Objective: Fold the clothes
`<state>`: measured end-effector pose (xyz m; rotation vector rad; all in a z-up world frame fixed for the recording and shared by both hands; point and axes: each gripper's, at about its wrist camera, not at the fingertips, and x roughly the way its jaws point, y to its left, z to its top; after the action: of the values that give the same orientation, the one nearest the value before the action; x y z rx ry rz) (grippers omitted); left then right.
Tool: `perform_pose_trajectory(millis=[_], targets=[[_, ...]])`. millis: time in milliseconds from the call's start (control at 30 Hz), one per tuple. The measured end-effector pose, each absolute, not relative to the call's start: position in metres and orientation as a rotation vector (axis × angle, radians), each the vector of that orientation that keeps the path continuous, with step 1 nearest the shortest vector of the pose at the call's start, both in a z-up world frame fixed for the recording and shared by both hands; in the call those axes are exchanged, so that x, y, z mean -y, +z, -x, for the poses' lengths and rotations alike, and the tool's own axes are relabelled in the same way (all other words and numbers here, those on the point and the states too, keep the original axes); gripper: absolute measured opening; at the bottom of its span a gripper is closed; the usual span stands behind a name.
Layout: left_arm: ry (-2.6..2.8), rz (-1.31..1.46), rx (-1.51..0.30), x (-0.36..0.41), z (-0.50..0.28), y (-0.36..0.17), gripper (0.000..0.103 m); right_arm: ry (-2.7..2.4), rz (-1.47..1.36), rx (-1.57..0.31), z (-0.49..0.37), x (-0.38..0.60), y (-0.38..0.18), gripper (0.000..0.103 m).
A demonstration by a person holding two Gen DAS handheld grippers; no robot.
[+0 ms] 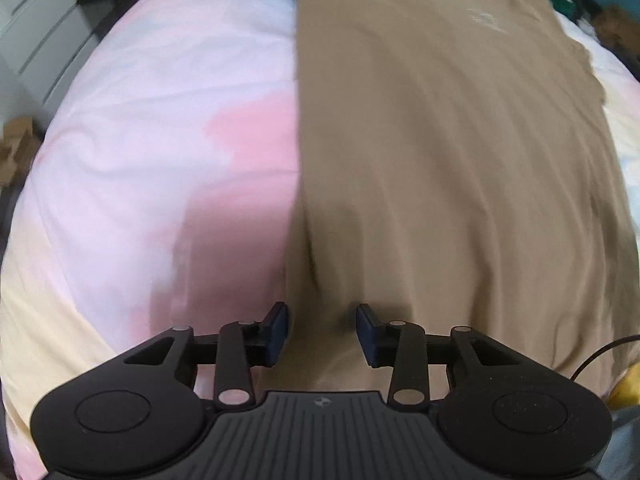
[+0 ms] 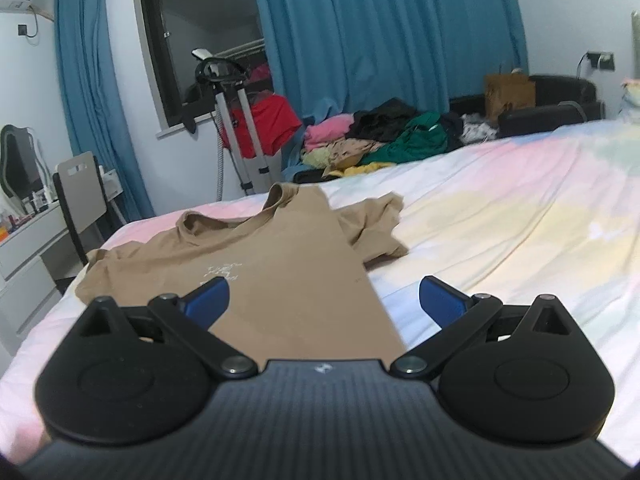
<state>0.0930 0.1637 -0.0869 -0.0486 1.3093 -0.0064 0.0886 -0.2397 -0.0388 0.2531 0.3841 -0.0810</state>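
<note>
A tan t-shirt (image 1: 440, 140) lies flat on the pastel bed sheet (image 1: 160, 140), one side folded in to a straight edge. My left gripper (image 1: 322, 332) is open and empty just above the shirt's near hem, by its left edge. In the right wrist view the same shirt (image 2: 288, 272) shows a small white chest print, its collar at the far end, and a crumpled sleeve (image 2: 376, 228) on the right. My right gripper (image 2: 324, 300) is wide open and empty, held above the shirt's straight right edge.
A pile of mixed clothes (image 2: 380, 136) lies at the far edge of the bed (image 2: 520, 220). A garment steamer stand (image 2: 236, 120), a chair (image 2: 78, 196) and a white desk (image 2: 28, 240) stand to the left. Blue curtains (image 2: 380, 32) hang behind.
</note>
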Motion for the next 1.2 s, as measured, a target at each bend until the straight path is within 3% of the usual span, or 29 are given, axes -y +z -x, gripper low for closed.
perform_pose_trajectory(millis=[133,200,233,267,567,733,800,900,967,1200], targets=[[0.022,-0.043,-1.363,-0.158,-0.086,-0.093,0.033,-0.12,-0.244,-0.368,-0.083,0.244,-0.034,0.103],[0.028,-0.06,-1.362,-0.158,-0.084,-0.092,0.021,-0.138,-0.231,-0.379,-0.086,0.246,-0.037,0.103],[0.03,-0.067,-1.362,-0.158,-0.084,-0.091,0.01,-0.143,-0.224,-0.386,-0.087,0.246,-0.039,0.103],[0.028,-0.068,-1.358,-0.159,-0.082,-0.089,0.007,-0.145,-0.22,-0.391,-0.089,0.246,-0.04,0.103],[0.061,-0.066,-1.28,-0.201,-0.063,-0.026,0.004,-0.124,-0.245,-0.394,-0.093,0.248,-0.042,0.103],[0.126,-0.075,-1.33,-0.202,-0.067,-0.028,0.005,-0.112,-0.27,-0.408,-0.101,0.251,-0.045,0.103],[0.123,-0.077,-1.322,-0.196,-0.064,-0.025,0.011,-0.106,-0.271,-0.413,-0.101,0.25,-0.046,0.103],[0.119,-0.069,-1.296,-0.176,-0.052,-0.02,0.031,-0.091,-0.274,-0.409,-0.098,0.249,-0.044,0.103],[0.122,-0.092,-1.251,-0.17,-0.047,-0.011,0.051,-0.083,-0.265,-0.396,-0.097,0.247,-0.042,0.103],[0.065,-0.153,-0.88,-0.129,-0.039,0.049,0.083,-0.05,-0.241,-0.361,-0.094,0.239,-0.037,0.103]])
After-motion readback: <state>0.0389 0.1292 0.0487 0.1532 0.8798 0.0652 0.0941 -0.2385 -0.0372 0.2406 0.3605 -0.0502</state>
